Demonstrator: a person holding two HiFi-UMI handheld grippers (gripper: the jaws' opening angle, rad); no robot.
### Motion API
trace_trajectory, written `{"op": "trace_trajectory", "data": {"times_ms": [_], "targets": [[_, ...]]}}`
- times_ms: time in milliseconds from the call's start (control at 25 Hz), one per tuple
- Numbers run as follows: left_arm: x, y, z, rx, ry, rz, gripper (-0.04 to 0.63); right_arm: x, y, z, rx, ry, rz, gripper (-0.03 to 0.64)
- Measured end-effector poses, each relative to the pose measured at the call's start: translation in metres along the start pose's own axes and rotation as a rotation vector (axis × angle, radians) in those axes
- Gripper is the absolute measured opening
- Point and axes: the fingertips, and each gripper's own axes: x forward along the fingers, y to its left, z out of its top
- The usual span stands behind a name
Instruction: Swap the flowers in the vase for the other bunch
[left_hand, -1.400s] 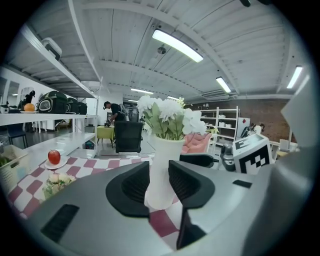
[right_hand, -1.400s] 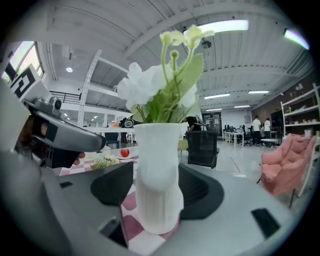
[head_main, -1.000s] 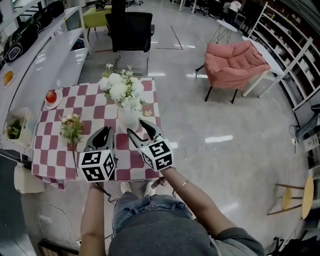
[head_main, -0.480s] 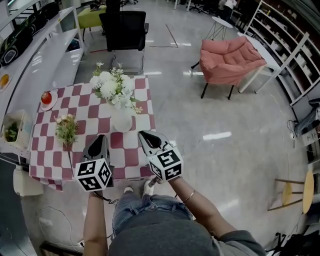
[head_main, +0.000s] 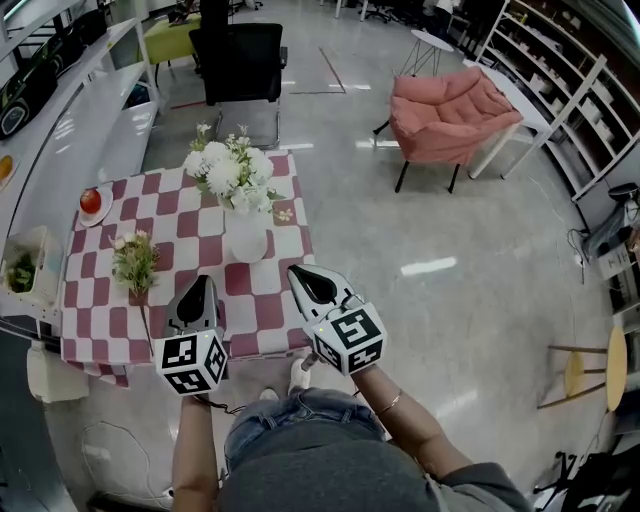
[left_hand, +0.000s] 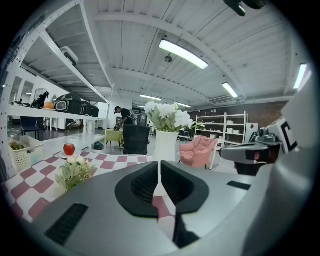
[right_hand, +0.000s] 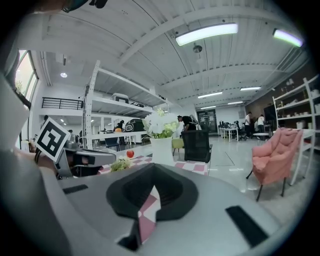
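A white vase (head_main: 247, 236) with white flowers (head_main: 228, 170) stands upright on the red-and-white checked table (head_main: 285, 315). The other bunch (head_main: 133, 262), small and pale, lies at the table's left. Both grippers hover over the table's near edge, short of the vase and touching nothing. My left gripper (head_main: 197, 287) is shut and empty, just right of the small bunch's stems. My right gripper (head_main: 301, 274) is shut and empty below and right of the vase. The left gripper view shows the vase (left_hand: 165, 146) and the small bunch (left_hand: 75, 172). The right gripper view shows the vase (right_hand: 162, 151).
A red apple (head_main: 90, 201) on a plate sits at the table's far left corner. A basket (head_main: 25, 262) stands on the long counter to the left. A black chair (head_main: 237, 62) is behind the table, a pink armchair (head_main: 450, 105) to the right.
Both grippers have drawn back from the vase toward the near edge of the table. The right gripper's jaws, open a second ago, are now shut on nothing.
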Motion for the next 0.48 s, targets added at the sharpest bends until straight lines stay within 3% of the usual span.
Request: {"op": "trace_trajectory", "data": {"times_ms": [480], "targets": [[-0.045,0.012,0.005,0.037,-0.023,-0.040,0.031,-0.022,0.034,0.011,-0.046,-0.012,-0.099,0.009]]}}
